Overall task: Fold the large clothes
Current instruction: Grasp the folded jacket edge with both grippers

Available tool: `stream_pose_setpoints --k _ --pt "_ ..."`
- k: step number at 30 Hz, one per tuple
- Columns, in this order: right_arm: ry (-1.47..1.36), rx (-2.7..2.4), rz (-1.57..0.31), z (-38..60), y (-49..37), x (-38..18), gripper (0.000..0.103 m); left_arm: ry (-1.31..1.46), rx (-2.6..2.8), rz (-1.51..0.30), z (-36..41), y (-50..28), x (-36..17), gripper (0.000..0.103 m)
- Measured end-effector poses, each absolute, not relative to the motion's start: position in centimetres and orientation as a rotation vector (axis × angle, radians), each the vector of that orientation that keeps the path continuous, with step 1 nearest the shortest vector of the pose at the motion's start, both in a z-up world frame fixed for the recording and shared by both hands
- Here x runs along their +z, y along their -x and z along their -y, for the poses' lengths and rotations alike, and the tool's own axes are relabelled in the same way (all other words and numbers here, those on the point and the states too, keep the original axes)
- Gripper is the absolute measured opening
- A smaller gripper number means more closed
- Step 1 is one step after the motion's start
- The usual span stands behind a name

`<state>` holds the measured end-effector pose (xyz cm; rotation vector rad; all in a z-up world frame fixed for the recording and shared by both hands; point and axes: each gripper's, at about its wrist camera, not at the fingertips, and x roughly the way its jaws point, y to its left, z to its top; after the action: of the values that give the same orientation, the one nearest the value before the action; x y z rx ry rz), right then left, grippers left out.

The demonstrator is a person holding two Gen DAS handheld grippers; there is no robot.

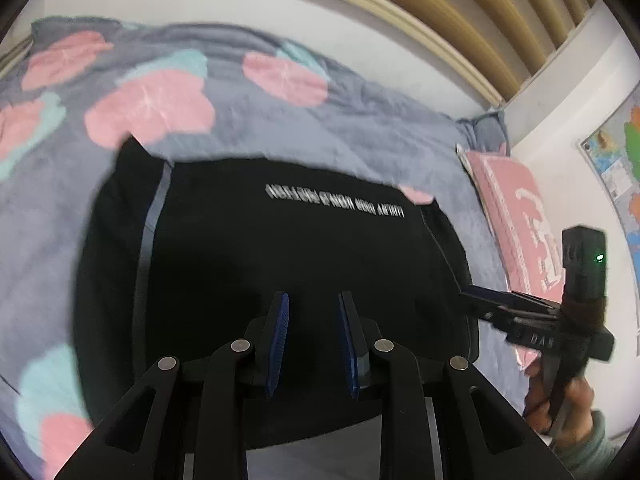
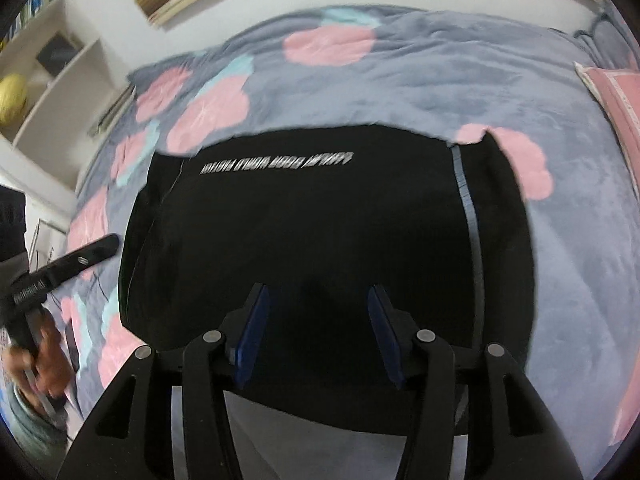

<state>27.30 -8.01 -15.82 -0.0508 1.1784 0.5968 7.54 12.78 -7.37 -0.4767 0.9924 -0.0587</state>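
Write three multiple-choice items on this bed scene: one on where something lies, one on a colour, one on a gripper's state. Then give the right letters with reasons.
1. Where does the black garment lie?
A. on the blanket
B. on a shelf
C. over a chair

2. What colour is the pillow at the blanket's edge?
A. green
B. pink
C. white

3. How do the right gripper's jaws stand?
A. shut on the garment
B. shut on nothing
C. open, nothing between them

Answers:
1. A: the garment is spread flat on the grey floral blanket in both views.
2. B: the left wrist view shows a pink pillow beside the wall.
3. C: the blue pads stand well apart above the cloth.
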Motion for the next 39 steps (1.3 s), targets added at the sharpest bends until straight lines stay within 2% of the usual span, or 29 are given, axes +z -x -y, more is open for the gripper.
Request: stream_pose_setpoints --k 2,4,8,11,14,17,20,23,25,26,27,29,31,34,39 --pt "0.102 0.579 -1.166 7.0 -26.8 -16.7 0.056 0.465 -0.061 -1.001 -11.2 -7.5 -8.5 0.025" --pt "0.167 0.542 -1.164 6.1 -26.7 -18.1 0.063 0.468 -0.062 -1.027 -10.2 -7.7 -10.1 0.025" --pt "0.256 0.501 -1.191 4.9 -26.9 -21.9 0.083 0.429 -0.048 -1.107 -8.7 -8.4 -14.3 0.025" --pt "0.225 0.477 -1.238 5.1 -27.6 -25.1 0.09 0.562 -0.044 -1.131 -10.1 -8.8 -17.4 0.025" --pt "0.224 0.475 -1.222 5.1 -27.6 -26.3 0.092 0.679 -0.06 -1.133 -11.7 -9.2 -18.9 0.024" --pt "0.229 0.489 -1.237 5.2 -27.7 -25.8 0.092 0.643 -0.069 -1.145 -11.5 -9.1 -18.2 0.023" --pt "0.175 0.531 -1.235 5.7 -28.1 -23.2 0.089 0.602 -0.096 -1.152 -10.9 -9.1 -15.5 0.023" --pt "0.112 0.55 -1.125 5.8 -29.2 -19.5 0.089 0.576 -0.134 -1.004 -11.6 -9.7 -10.8 0.024" --pt "0.103 0.537 -1.063 5.1 -30.8 -18.3 0.089 0.536 -0.099 -0.979 -11.9 -11.0 -9.2 0.028" --pt "0.109 0.539 -1.064 4.6 -31.5 -18.4 0.089 0.512 -0.089 -0.989 -12.0 -12.2 -9.0 0.036" --pt "0.12 0.543 -1.082 4.0 -32.6 -19.0 0.088 0.488 -0.074 -1.006 -12.0 -13.2 -9.3 0.041" --pt "0.116 0.538 -1.151 3.0 -34.1 -21.4 0.084 0.423 -0.014 -1.099 -12.0 -15.5 -11.4 0.041" --pt "0.11 0.523 -1.216 2.4 -34.8 -24.1 0.084 0.438 0.007 -1.198 -12.2 -17.3 -14.5 0.04" --pt "0.187 0.506 -1.193 1.5 -34.4 -26.5 0.084 0.458 0.022 -1.206 -12.3 -18.0 -16.3 0.04" --pt "0.142 0.52 -1.18 3.0 -33.1 -24.8 0.084 0.384 -0.007 -1.152 -11.4 -15.9 -14.5 0.04"
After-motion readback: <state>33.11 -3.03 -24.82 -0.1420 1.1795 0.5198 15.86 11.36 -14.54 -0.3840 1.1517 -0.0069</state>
